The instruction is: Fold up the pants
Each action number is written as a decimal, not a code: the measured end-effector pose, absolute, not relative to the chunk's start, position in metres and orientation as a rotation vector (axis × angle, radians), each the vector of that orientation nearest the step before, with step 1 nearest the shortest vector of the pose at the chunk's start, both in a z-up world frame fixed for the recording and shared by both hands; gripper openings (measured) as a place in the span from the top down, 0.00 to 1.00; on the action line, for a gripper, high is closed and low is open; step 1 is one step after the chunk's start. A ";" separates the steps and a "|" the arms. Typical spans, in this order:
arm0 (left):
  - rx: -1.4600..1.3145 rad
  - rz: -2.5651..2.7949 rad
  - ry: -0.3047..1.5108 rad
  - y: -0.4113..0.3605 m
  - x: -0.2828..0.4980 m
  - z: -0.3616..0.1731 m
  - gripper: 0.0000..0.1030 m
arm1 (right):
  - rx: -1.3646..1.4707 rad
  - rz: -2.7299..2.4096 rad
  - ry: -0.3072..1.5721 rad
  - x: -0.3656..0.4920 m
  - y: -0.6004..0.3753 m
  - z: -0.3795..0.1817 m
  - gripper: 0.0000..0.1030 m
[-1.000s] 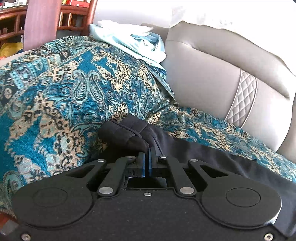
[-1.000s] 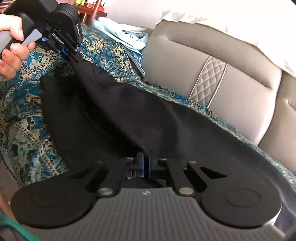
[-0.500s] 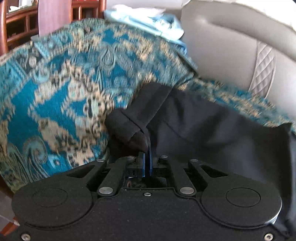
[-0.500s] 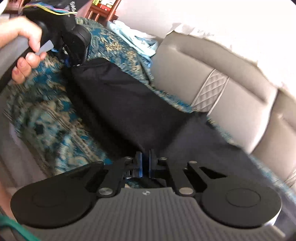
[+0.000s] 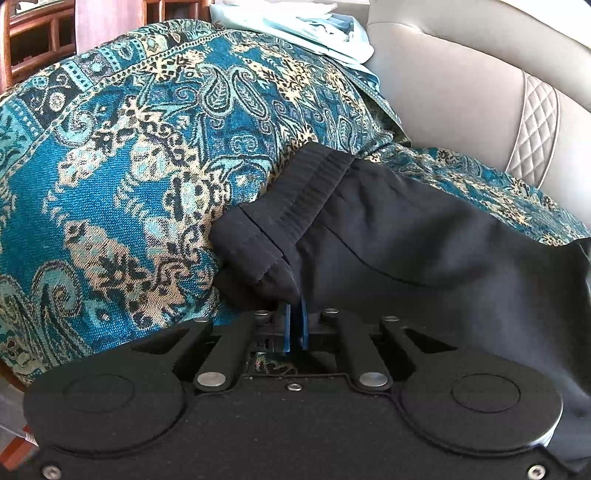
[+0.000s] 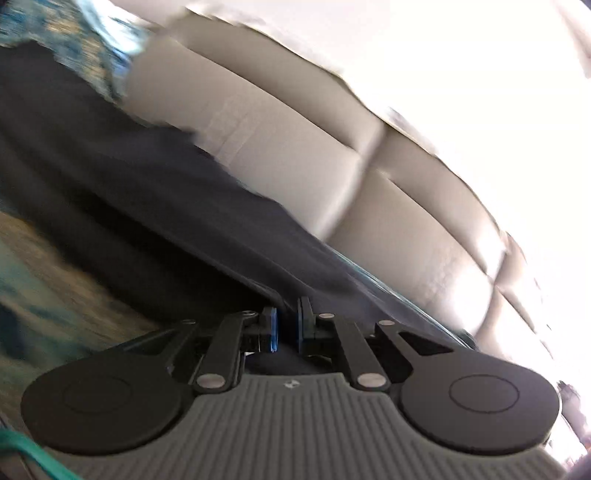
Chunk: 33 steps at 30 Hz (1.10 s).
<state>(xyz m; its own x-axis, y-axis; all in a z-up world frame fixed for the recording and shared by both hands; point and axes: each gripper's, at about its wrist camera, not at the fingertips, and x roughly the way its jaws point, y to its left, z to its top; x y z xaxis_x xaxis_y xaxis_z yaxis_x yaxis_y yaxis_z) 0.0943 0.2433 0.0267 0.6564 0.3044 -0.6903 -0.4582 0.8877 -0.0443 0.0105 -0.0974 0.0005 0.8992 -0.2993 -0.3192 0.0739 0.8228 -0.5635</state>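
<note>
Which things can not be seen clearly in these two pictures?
- Right wrist view: motion blur smears the patterned throw and the sofa back.
- Right hand-held gripper: jaws have just been opening, a gap shows; whether the black pants still touch the pads is unclear.
- Left wrist view: the left hand-held gripper hides the pinched fabric, and the pants run off the right edge.
- Light blue clothes: cut by the top edge.

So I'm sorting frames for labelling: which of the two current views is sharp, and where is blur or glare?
Left wrist view: sharp, the black pants and paisley throw evenly lit. Right wrist view: motion-smeared throughout, sofa back streaked, upper right blown out white.
</note>
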 end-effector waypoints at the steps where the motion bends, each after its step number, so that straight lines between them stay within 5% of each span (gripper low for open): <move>1: -0.227 0.433 0.740 0.244 0.094 0.027 0.92 | -0.570 -0.245 0.424 0.014 -0.108 0.001 0.79; 19: -0.201 0.391 0.759 0.254 0.103 0.027 0.92 | -0.347 -0.857 0.684 0.061 -0.375 0.009 0.78; 21: -0.204 0.389 0.760 0.257 0.105 0.027 0.92 | -0.320 -0.909 0.701 0.061 -0.394 0.010 0.80; 22: -0.206 0.388 0.758 0.259 0.104 0.027 0.92 | -0.312 -0.928 0.709 0.060 -0.401 0.010 0.93; 24: -0.214 0.386 0.754 0.262 0.105 0.027 0.91 | -0.289 -0.988 0.713 0.054 -0.414 0.013 0.97; 28: -0.212 0.427 0.751 0.266 0.103 0.026 0.78 | -0.217 -1.062 0.714 0.034 -0.432 0.020 0.97; 33: -0.230 0.419 0.749 0.268 0.102 0.026 0.77 | -0.038 -1.077 0.689 0.015 -0.448 0.037 0.93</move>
<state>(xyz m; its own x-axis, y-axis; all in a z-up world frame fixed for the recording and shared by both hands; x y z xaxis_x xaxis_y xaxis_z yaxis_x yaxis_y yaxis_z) 0.1023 0.2682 0.0259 0.6549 0.2858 -0.6996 -0.4469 0.8930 -0.0536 0.0146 -0.4479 0.0369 0.2877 -0.8180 -0.4981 0.7950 0.4940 -0.3520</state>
